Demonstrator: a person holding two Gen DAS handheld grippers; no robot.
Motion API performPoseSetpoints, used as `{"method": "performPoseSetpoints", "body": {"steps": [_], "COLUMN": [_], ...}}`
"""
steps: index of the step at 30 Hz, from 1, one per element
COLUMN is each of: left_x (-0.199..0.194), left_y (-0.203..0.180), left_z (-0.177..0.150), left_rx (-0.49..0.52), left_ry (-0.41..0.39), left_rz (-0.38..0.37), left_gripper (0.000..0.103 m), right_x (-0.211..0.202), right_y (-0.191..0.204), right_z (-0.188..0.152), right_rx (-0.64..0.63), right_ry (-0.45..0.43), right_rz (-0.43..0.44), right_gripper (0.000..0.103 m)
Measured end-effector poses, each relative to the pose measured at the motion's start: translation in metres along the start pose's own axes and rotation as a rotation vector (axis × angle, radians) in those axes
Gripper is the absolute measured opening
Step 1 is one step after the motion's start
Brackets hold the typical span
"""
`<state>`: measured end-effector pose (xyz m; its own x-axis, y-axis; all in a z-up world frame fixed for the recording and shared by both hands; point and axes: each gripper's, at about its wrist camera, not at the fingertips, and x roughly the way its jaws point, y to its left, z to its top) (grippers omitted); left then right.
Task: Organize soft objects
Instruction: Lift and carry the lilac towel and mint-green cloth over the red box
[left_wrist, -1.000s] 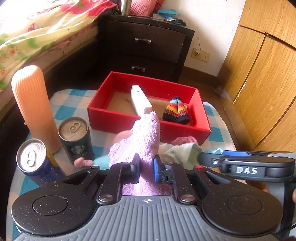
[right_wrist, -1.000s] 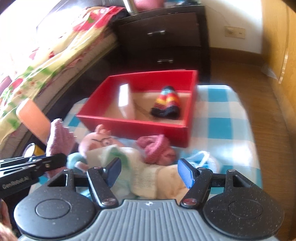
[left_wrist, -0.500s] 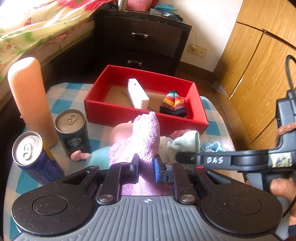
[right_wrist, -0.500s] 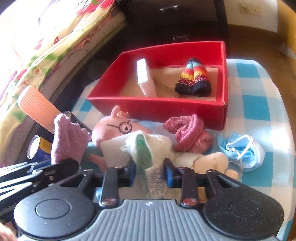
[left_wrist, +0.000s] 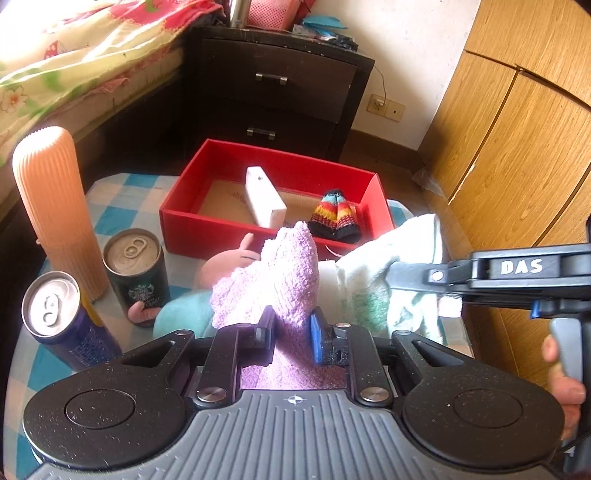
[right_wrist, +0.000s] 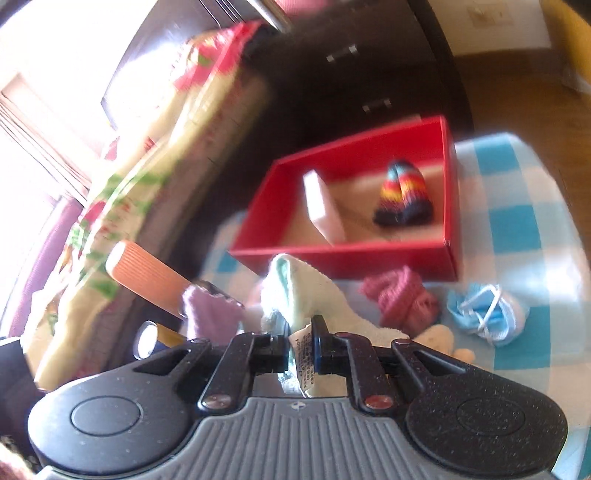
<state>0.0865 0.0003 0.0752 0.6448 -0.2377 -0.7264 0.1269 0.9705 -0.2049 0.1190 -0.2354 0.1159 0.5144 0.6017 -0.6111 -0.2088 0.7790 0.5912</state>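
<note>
My left gripper (left_wrist: 291, 326) is shut on a fuzzy purple sock (left_wrist: 280, 273) and holds it up in front of the red box (left_wrist: 221, 229). My right gripper (right_wrist: 300, 345) is shut on a pale green-and-white cloth (right_wrist: 306, 295), lifted off the table; it also shows in the left wrist view (left_wrist: 391, 266). The red box (right_wrist: 347, 254) holds a striped knit hat (right_wrist: 402, 199) and a white block (right_wrist: 323, 208). A pink pig plush (left_wrist: 221, 264) lies behind the purple sock. A pink knit hat (right_wrist: 399, 299) on a doll lies in front of the box.
A tall orange ribbed bottle (left_wrist: 55, 210), a dark can (left_wrist: 136, 269) and a blue can (left_wrist: 59, 314) stand at the table's left. A blue face mask (right_wrist: 484, 314) lies on the checked cloth at right. A dark nightstand (left_wrist: 273, 96), a bed and wooden wardrobe doors surround the table.
My right gripper closed on the pale cloth and lifted it up off the pile, tilting as it rose. My left gripper kept hold of the purple sock.
</note>
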Motion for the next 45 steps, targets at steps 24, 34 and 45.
{"method": "performPoseSetpoints", "body": {"steps": [24, 34, 45], "left_x": [-0.035, -0.046, -0.057], "left_y": [-0.012, 0.008, 0.003], "left_z": [0.007, 0.006, 0.007], "left_rx": [0.042, -0.057, -0.04], "left_ry": [-0.079, -0.081, -0.12], "left_rz": [-0.044, -0.1, -0.065], "left_gripper": [0.023, 0.016, 0.017], "right_x": [-0.072, -0.09, -0.112], "right_y": [0.037, 0.036, 0.047], "right_z": [0.007, 0.007, 0.009], "right_rx": [-0.066, -0.05, -0.06], "right_ry": [-0.157, -0.209, -0.275], "right_rz": [0.12, 0.145, 0.182], "right_gripper": [0.0, 0.0, 0.0]}}
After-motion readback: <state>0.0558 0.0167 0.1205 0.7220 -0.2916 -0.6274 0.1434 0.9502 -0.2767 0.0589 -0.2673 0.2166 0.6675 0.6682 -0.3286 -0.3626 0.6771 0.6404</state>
